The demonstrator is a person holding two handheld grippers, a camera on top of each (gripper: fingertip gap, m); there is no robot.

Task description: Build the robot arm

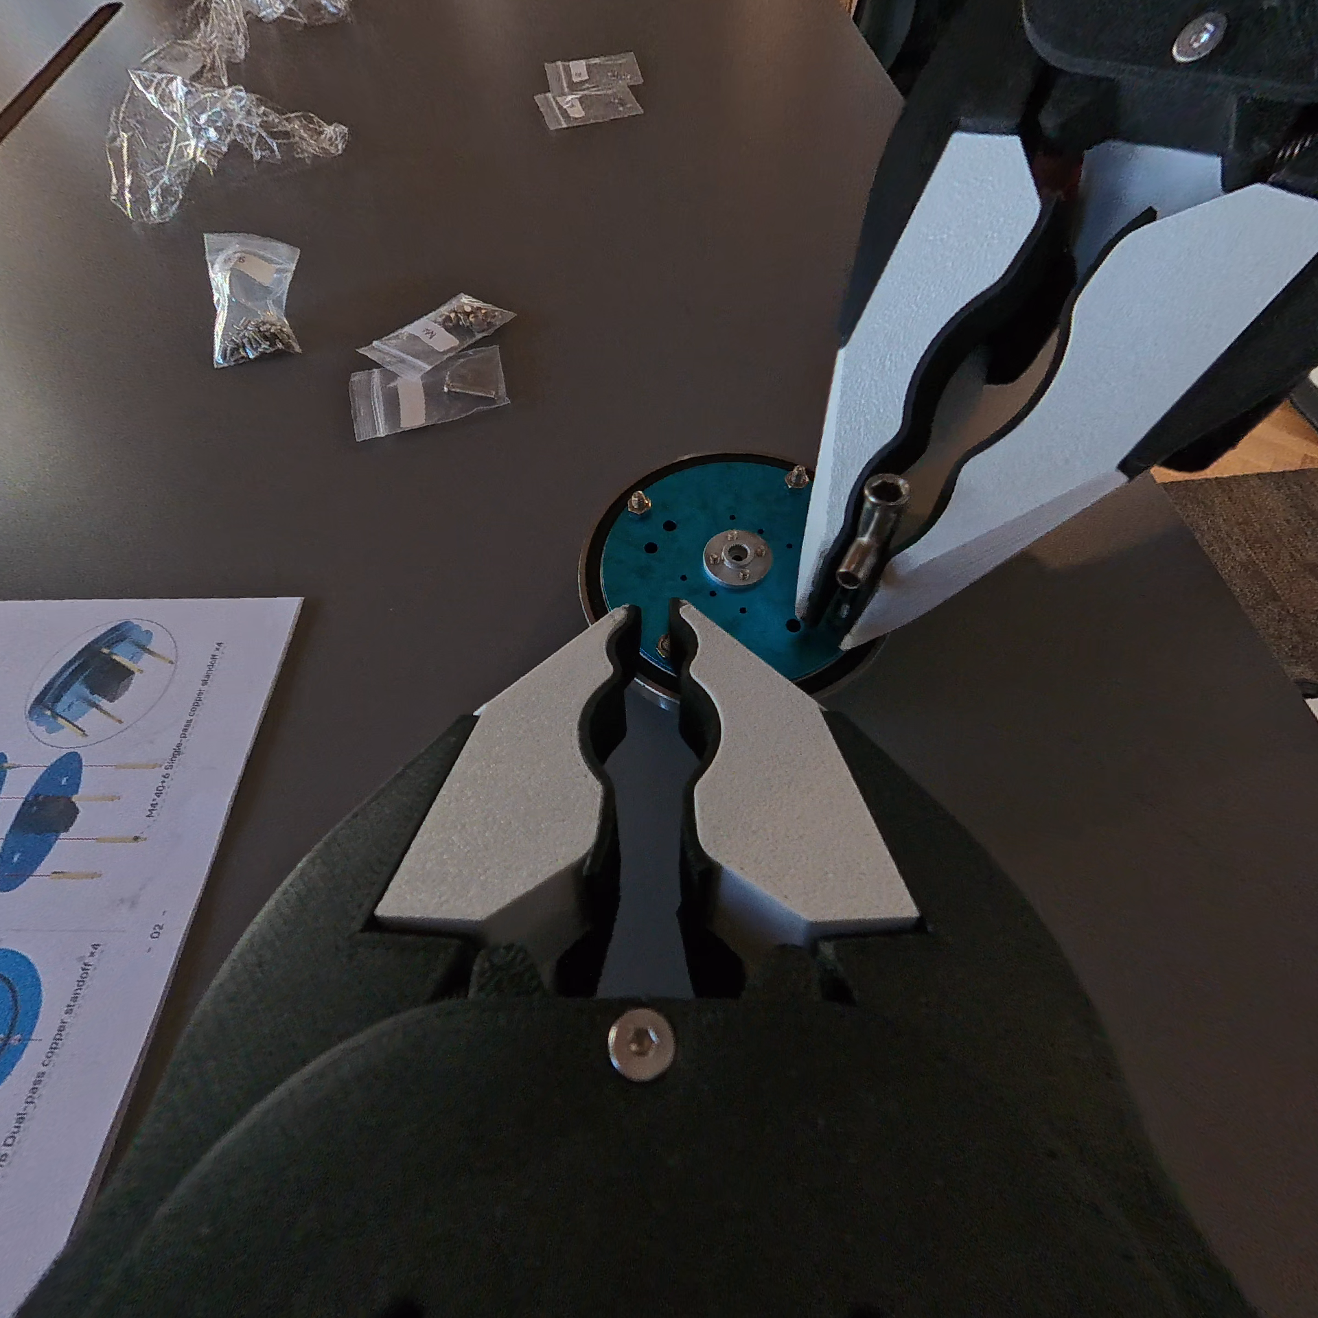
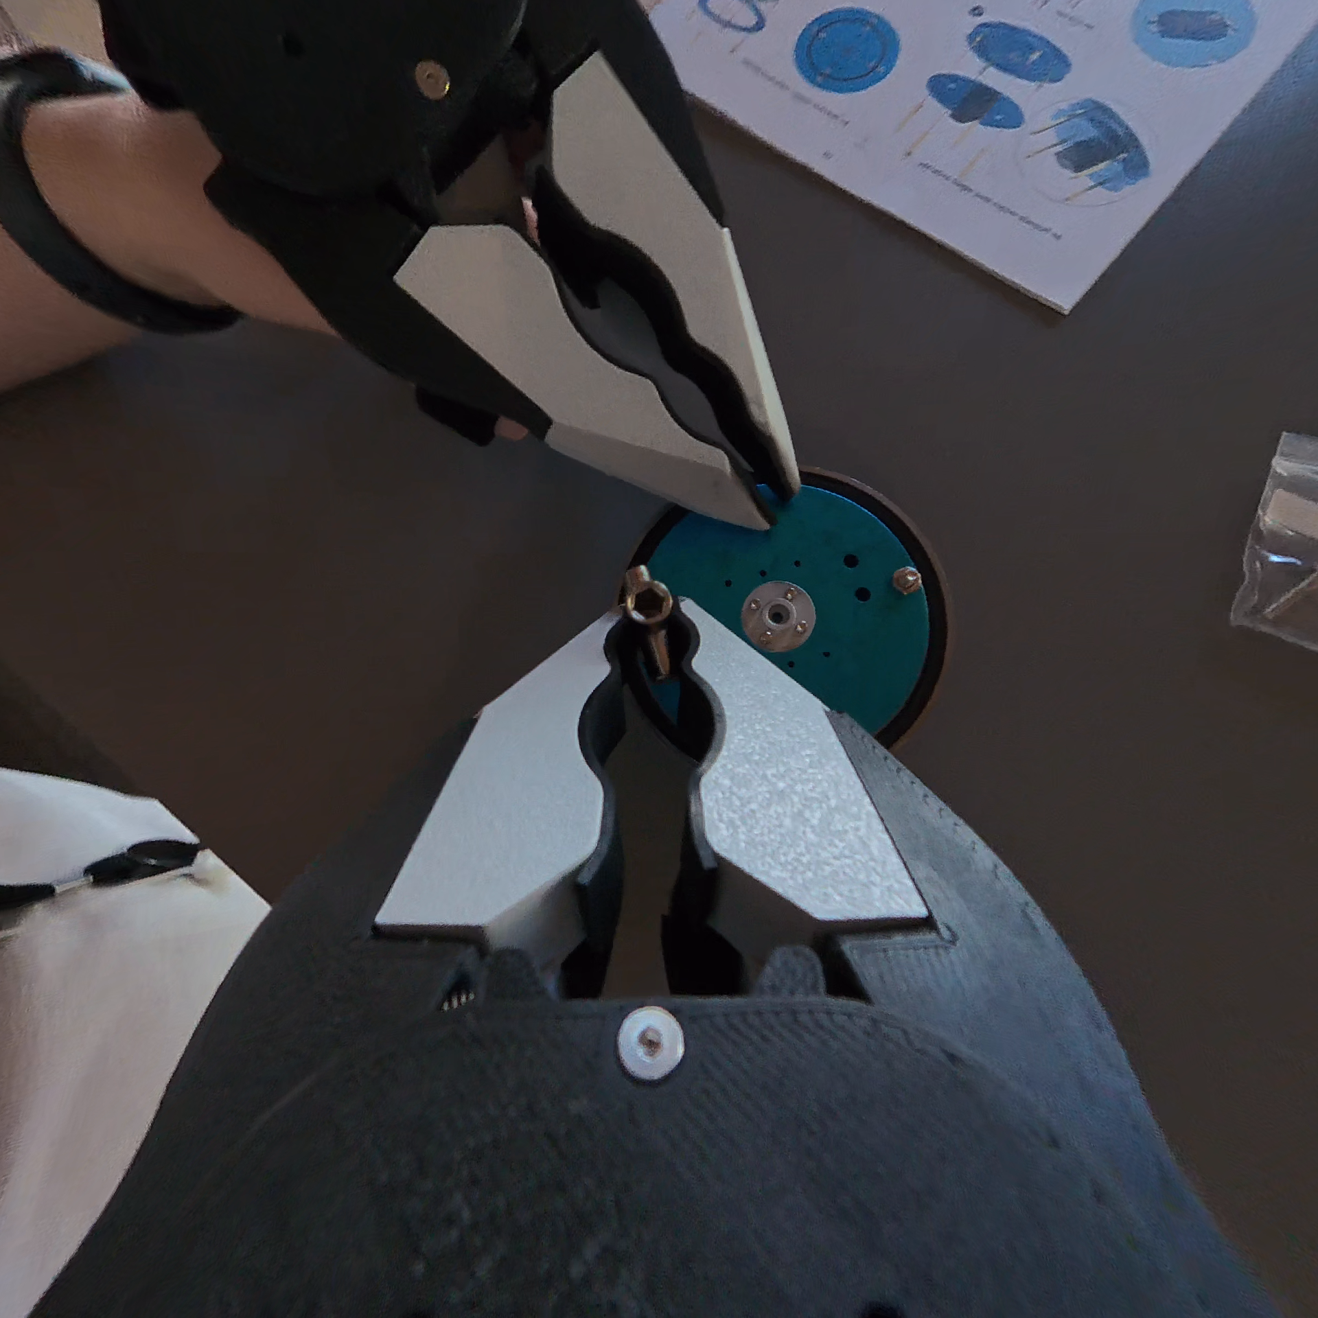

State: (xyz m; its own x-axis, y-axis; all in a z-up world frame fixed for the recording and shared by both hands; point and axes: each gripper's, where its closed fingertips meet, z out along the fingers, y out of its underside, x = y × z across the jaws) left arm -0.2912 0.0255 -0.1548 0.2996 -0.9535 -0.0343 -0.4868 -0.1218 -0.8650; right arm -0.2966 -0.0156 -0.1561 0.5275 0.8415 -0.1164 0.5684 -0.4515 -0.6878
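Note:
A teal-blue round plate (image 1: 713,499) with a silver hub (image 1: 734,556) and brass nuts at its rim lies on the dark table; it also shows in the right wrist view (image 2: 841,556). My left gripper (image 1: 655,612) is closed narrowly around a brass nut (image 1: 663,645) at the plate's near rim; it shows from above in the right wrist view (image 2: 777,506). My right gripper (image 2: 650,610) is shut on a small silver socket wrench (image 2: 650,627). In the left wrist view the right gripper (image 1: 827,627) holds the wrench (image 1: 866,531) upright, its lower end at the plate's right rim.
A printed instruction sheet (image 1: 107,820) lies left of the plate. Small bags of screws (image 1: 249,299) (image 1: 435,364) (image 1: 588,89) and crumpled clear plastic (image 1: 200,121) lie farther back. Another bag (image 2: 1284,549) lies beside the plate. A person's arm (image 2: 107,235) holds the left gripper. My hands' fingertips stand some 4 cm from each other.

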